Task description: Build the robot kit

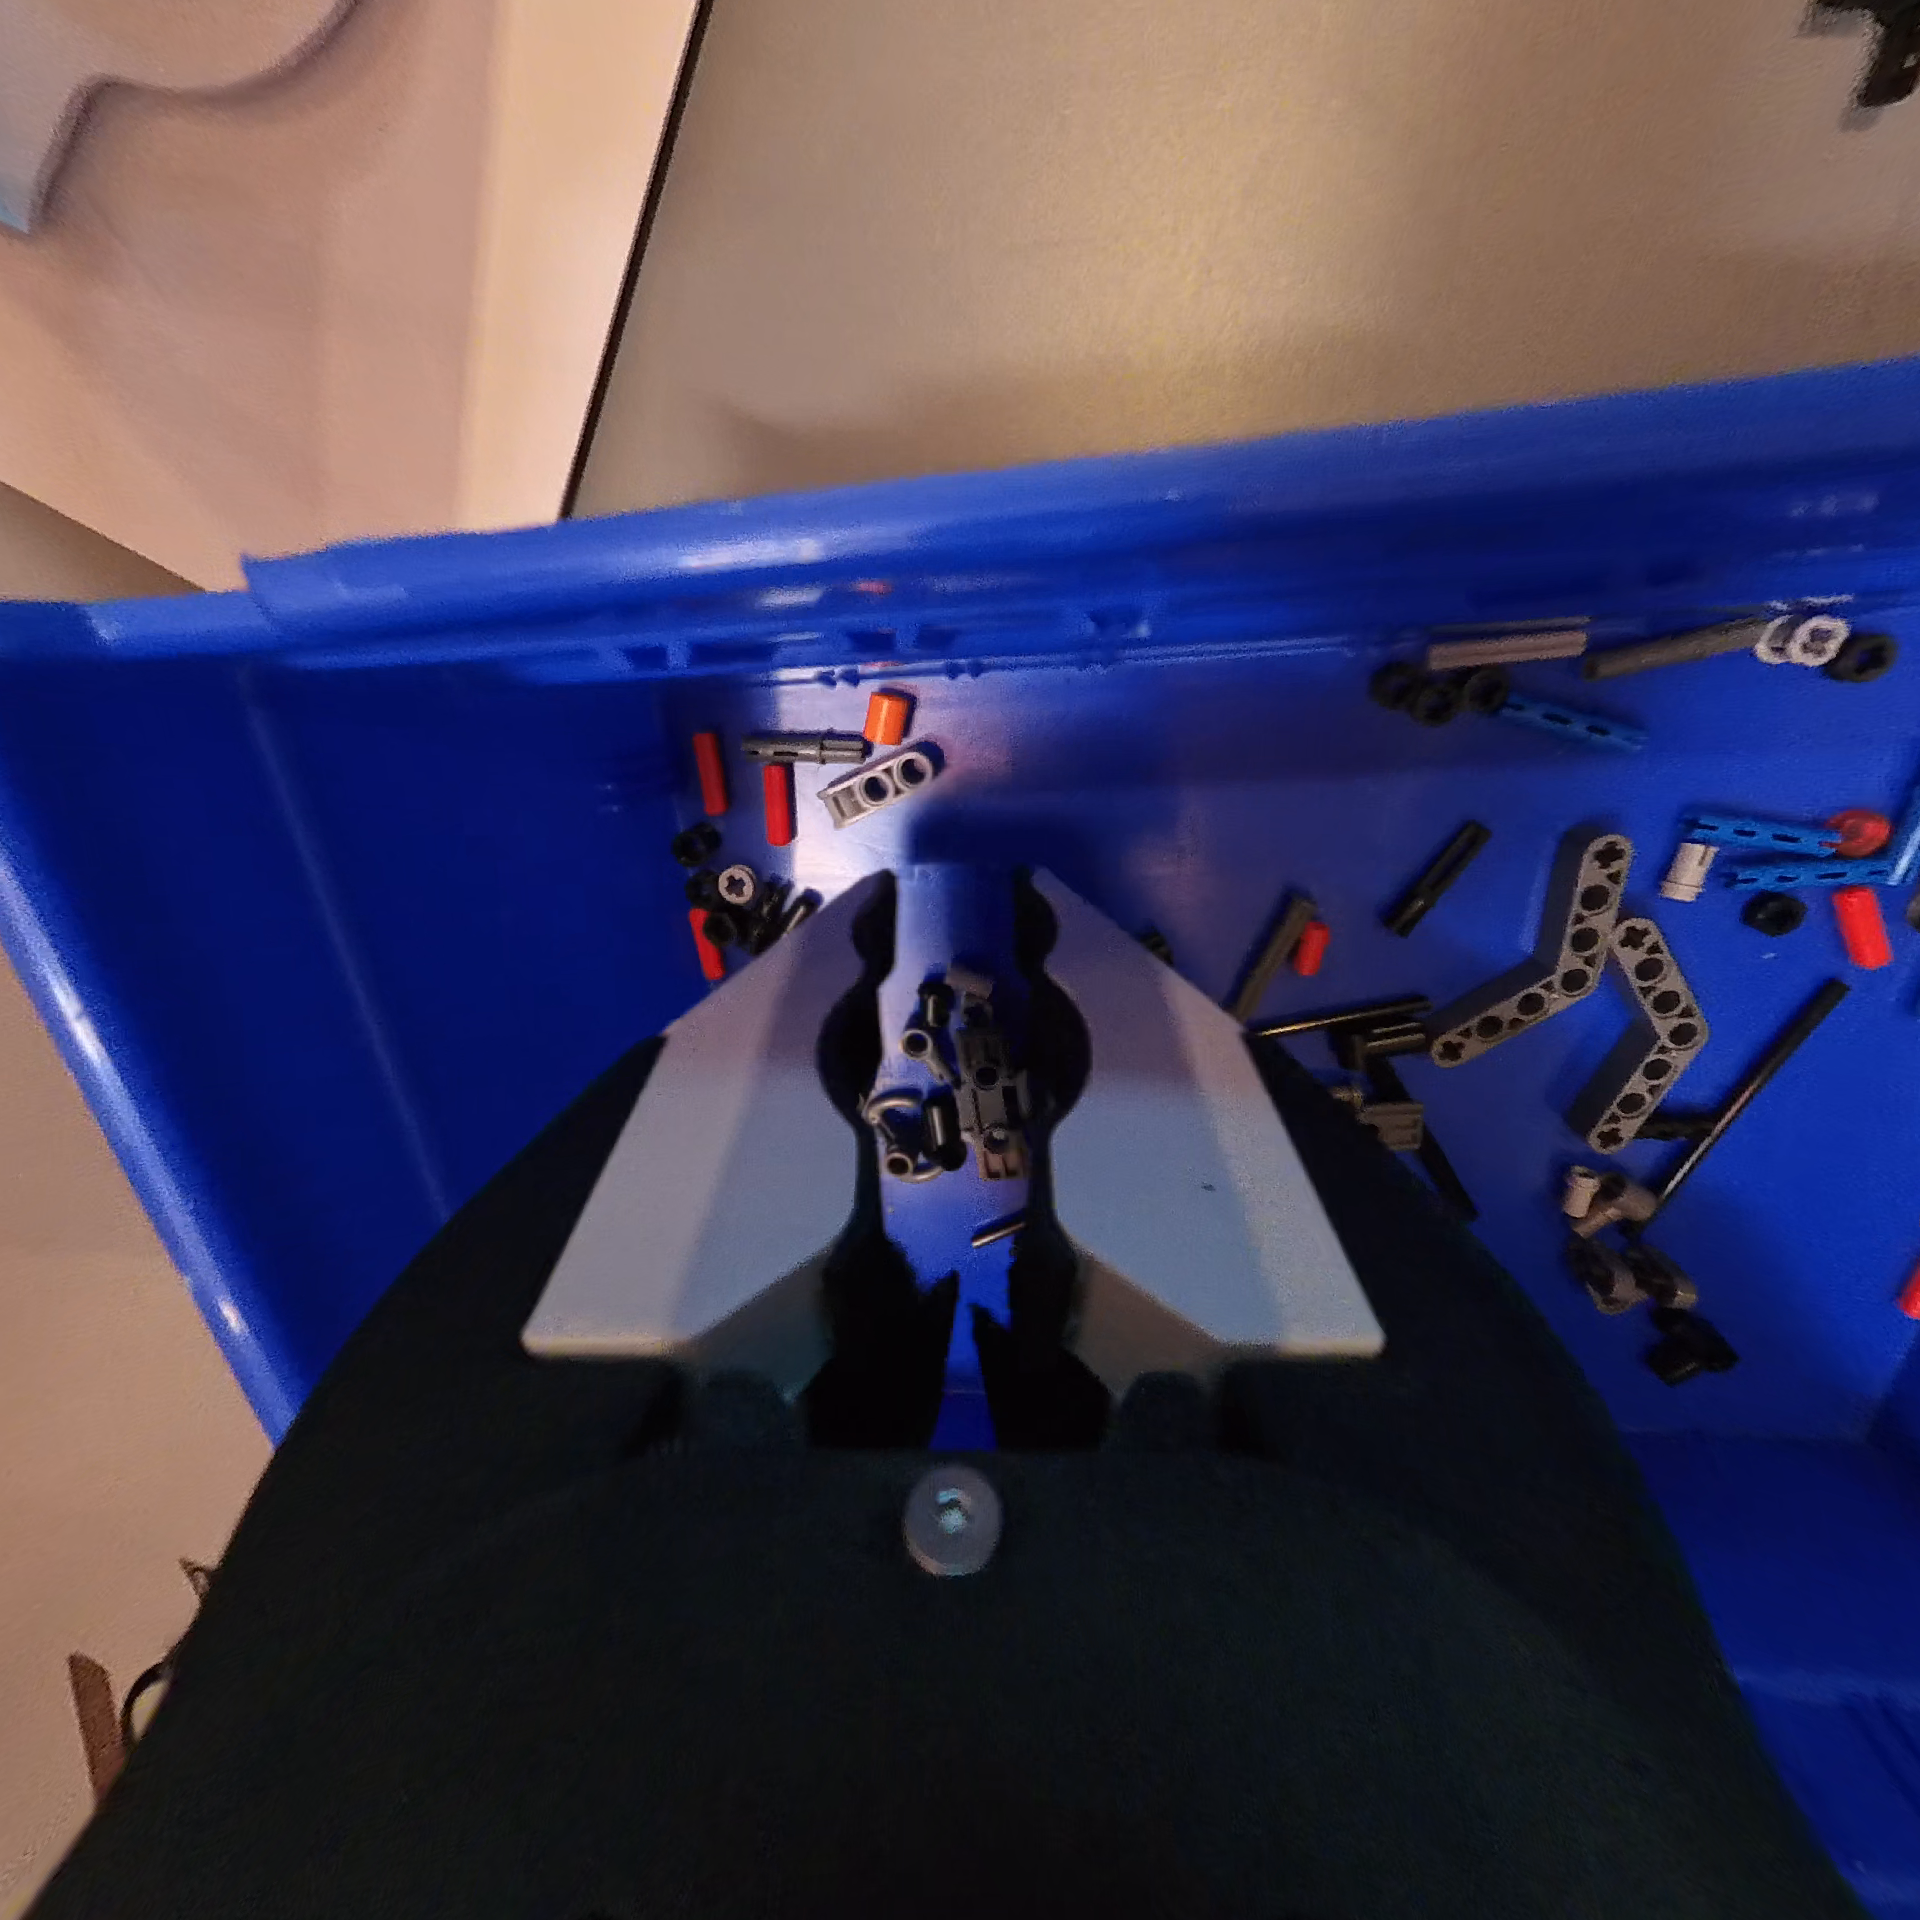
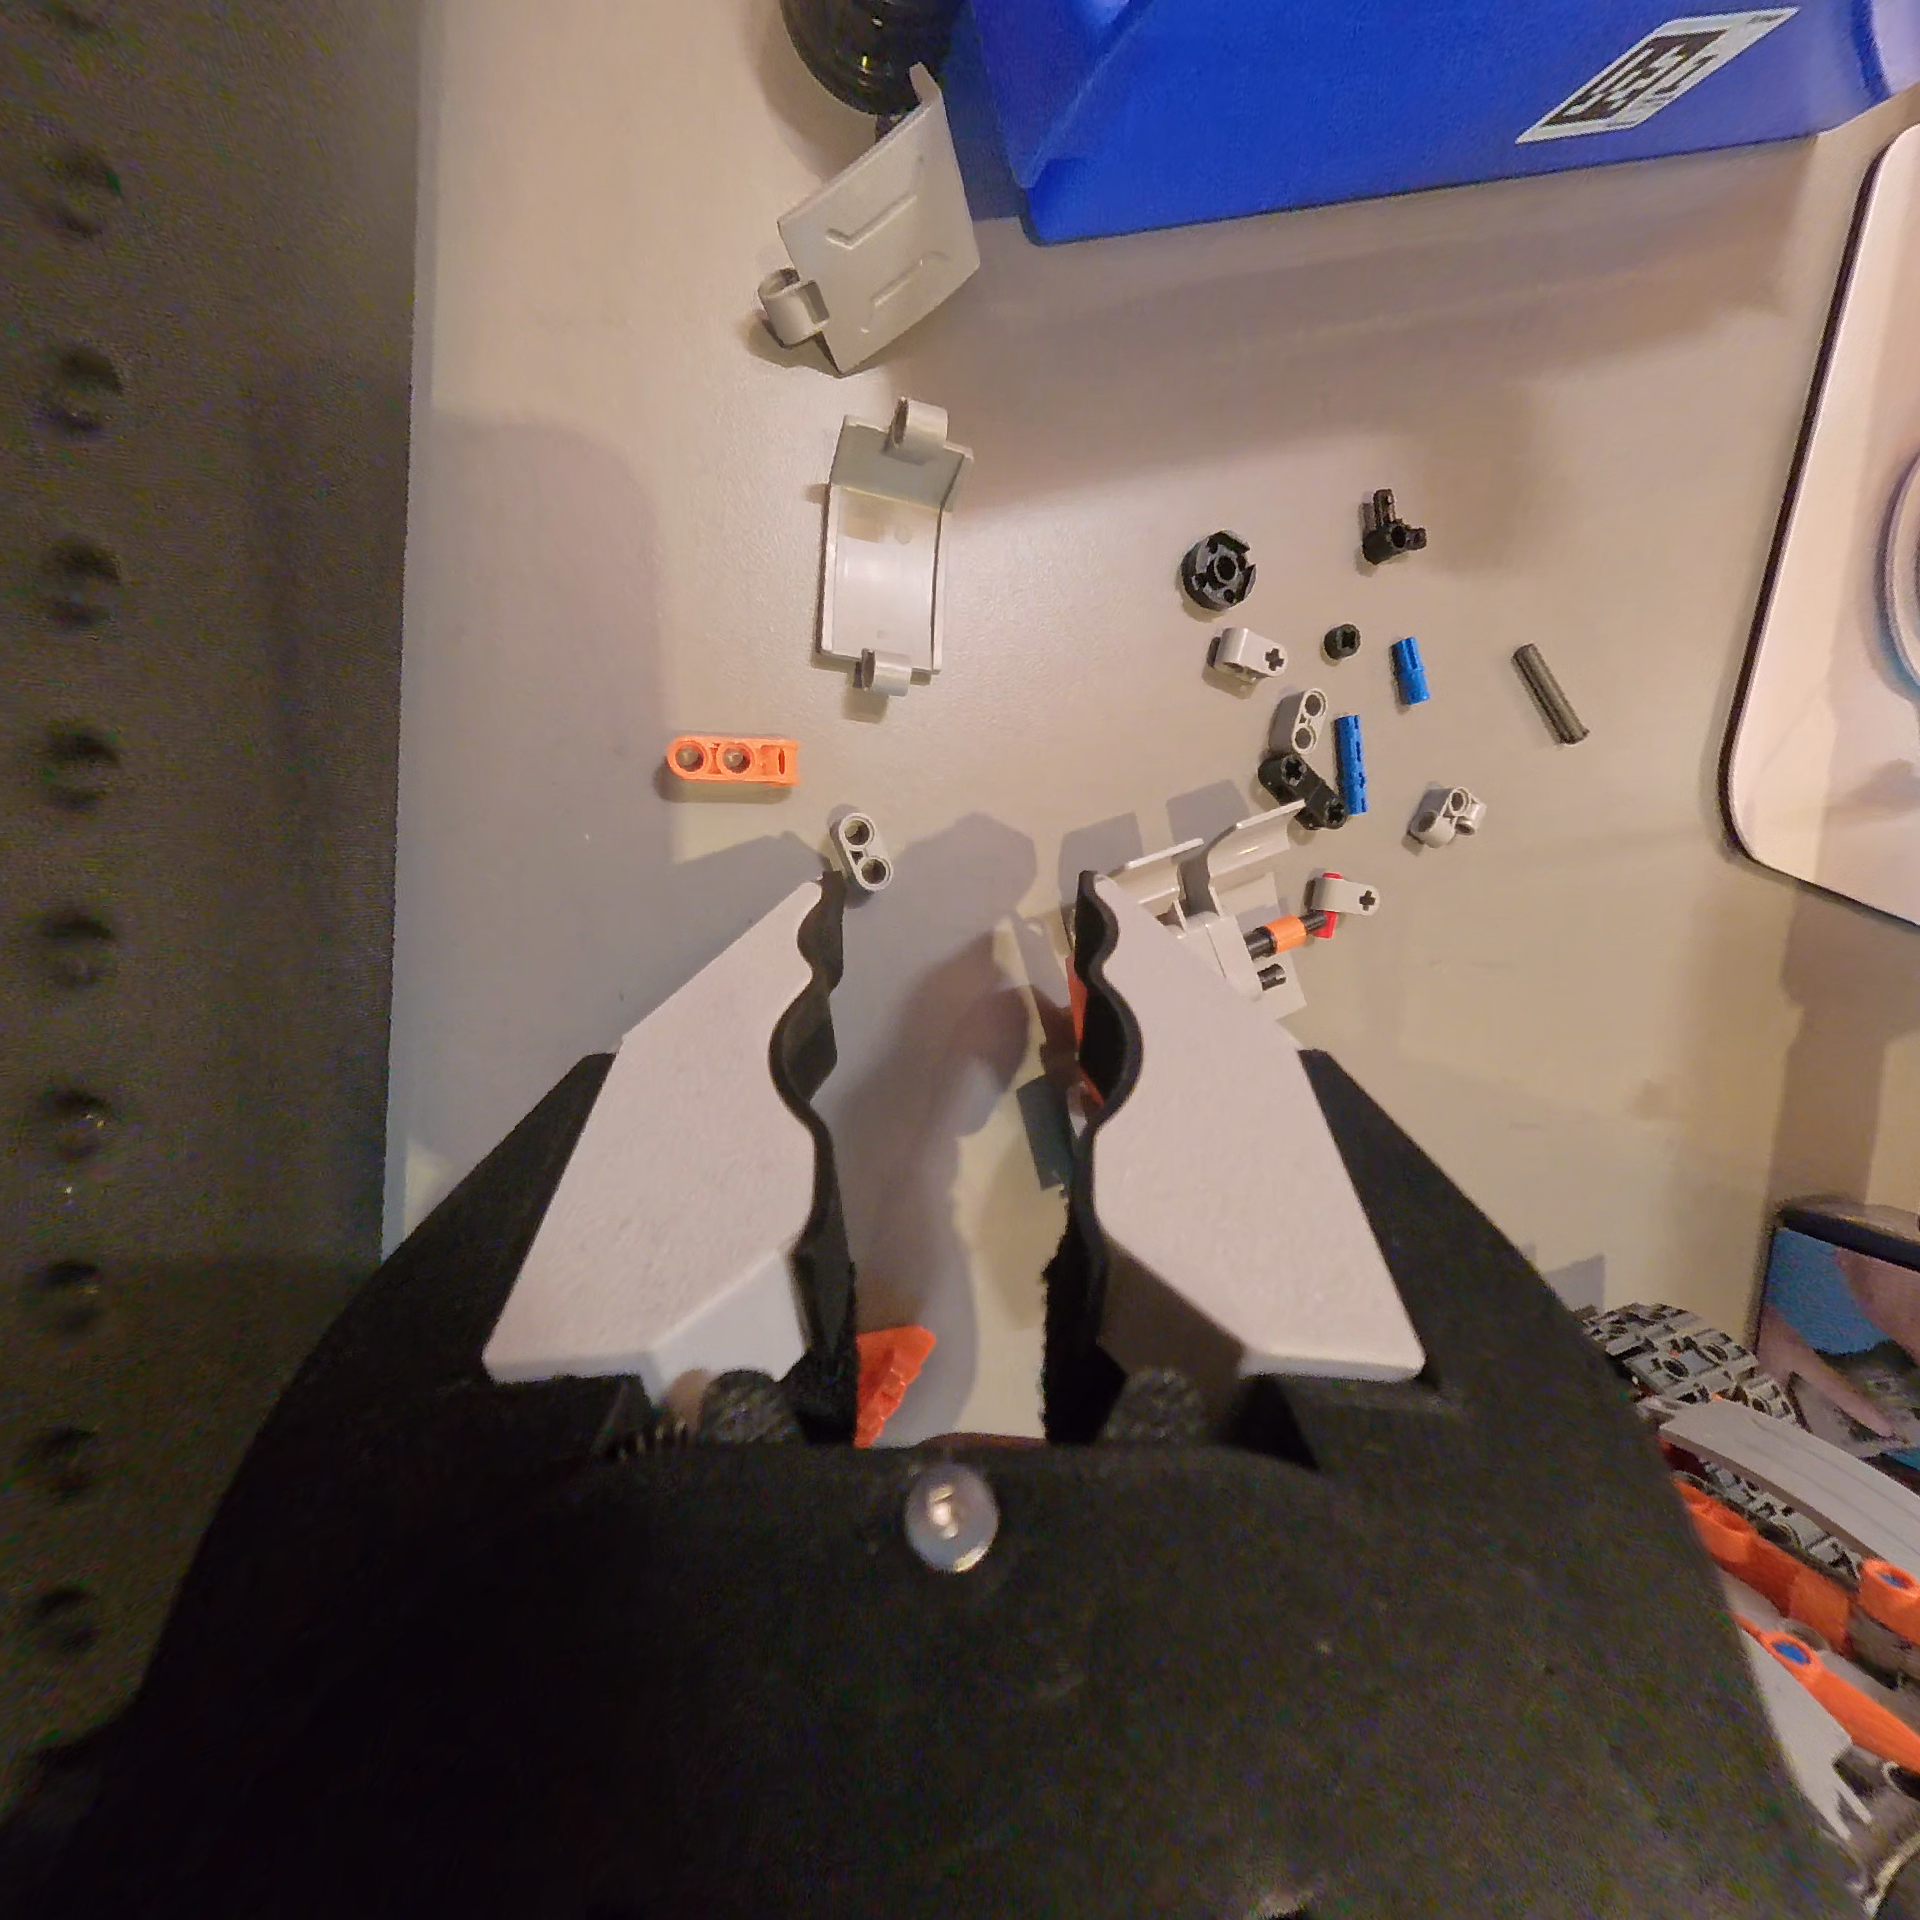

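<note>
My left gripper [image 1: 954, 883] hangs over the inside of a blue plastic bin [image 1: 1351, 540], near its left corner. Its jaws stand apart and the pads press on nothing. A small heap of grey and black pins and connectors [image 1: 961, 1081] lies on the bin floor, seen through the gap between the fingers. My right gripper [image 2: 956, 888] is open over a pale table [image 2: 582, 582]. A small grey two-hole connector [image 2: 864, 854] lies on the table right at its left fingertip [image 2: 821, 899]. A grey panel assembly with an orange and black pin [image 2: 1221, 904] lies partly under its right finger [image 2: 1101, 914].
The bin floor holds red pins [image 1: 774, 800], an orange bush [image 1: 886, 717], a grey two-hole piece [image 1: 881, 784] and bent grey beams [image 1: 1558, 977]. The table carries an orange beam [image 2: 732, 758], two grey curved panels [image 2: 888, 561], blue pins [image 2: 1351, 764], small connectors, the bin's outside [image 2: 1351, 104] and a white tray [image 2: 1818, 623].
</note>
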The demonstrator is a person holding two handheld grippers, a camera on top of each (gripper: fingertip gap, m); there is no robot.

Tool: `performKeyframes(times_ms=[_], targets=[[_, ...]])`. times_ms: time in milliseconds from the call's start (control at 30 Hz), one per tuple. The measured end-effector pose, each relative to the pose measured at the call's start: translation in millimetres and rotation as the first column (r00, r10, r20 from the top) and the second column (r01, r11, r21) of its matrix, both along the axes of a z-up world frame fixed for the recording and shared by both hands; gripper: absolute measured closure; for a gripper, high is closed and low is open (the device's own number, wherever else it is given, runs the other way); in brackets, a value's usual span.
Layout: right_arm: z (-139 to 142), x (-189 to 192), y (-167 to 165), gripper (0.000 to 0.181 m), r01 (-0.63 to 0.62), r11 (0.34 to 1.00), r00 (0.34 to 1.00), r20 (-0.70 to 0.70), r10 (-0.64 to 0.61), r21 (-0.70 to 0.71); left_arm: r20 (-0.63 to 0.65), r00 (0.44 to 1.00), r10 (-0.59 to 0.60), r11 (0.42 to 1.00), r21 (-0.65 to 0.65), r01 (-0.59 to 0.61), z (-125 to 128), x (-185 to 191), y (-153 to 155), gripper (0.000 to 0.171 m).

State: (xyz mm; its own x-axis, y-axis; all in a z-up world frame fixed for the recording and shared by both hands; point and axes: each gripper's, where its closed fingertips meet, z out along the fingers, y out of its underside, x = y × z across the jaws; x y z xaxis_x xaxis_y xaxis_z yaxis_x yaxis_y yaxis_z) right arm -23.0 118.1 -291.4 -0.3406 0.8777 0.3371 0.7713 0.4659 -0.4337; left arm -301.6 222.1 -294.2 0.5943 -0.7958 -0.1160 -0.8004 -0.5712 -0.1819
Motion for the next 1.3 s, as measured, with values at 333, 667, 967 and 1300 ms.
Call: performKeyframes(times_ms=[333, 667, 967, 1300], targets=[[0, 0, 1, 0.139, 0.002, 1.0, 1.0, -0.001, -0.002, -0.002, 0.024, 1.0, -0.016, 0.999, -0.037, 0.017, -9, 7, 2, 0.171], [0, 0, 1, 0.139, 0.002, 1.0, 1.0, 0.001, -0.002, -0.003, 0.001, 0.998, -0.065, 0.994, -0.087, 0.064, -9, 12, -23, 0.171], [4, -2, -1, 0.138, -0.002, 1.0, 1.0, -0.02, 0.002, -0.002, -0.022, 1.0, -0.017, 1.0, -0.021, 0.016, 20, 7, -24, 0.149], [27, -6, 8, 0.137, 0.056, 0.998, 0.992, -0.119, -0.053, 0.023, -0.1, 0.99, -0.099, 0.989, 0.102, 0.11, 101, 66, -75, 0.116]])
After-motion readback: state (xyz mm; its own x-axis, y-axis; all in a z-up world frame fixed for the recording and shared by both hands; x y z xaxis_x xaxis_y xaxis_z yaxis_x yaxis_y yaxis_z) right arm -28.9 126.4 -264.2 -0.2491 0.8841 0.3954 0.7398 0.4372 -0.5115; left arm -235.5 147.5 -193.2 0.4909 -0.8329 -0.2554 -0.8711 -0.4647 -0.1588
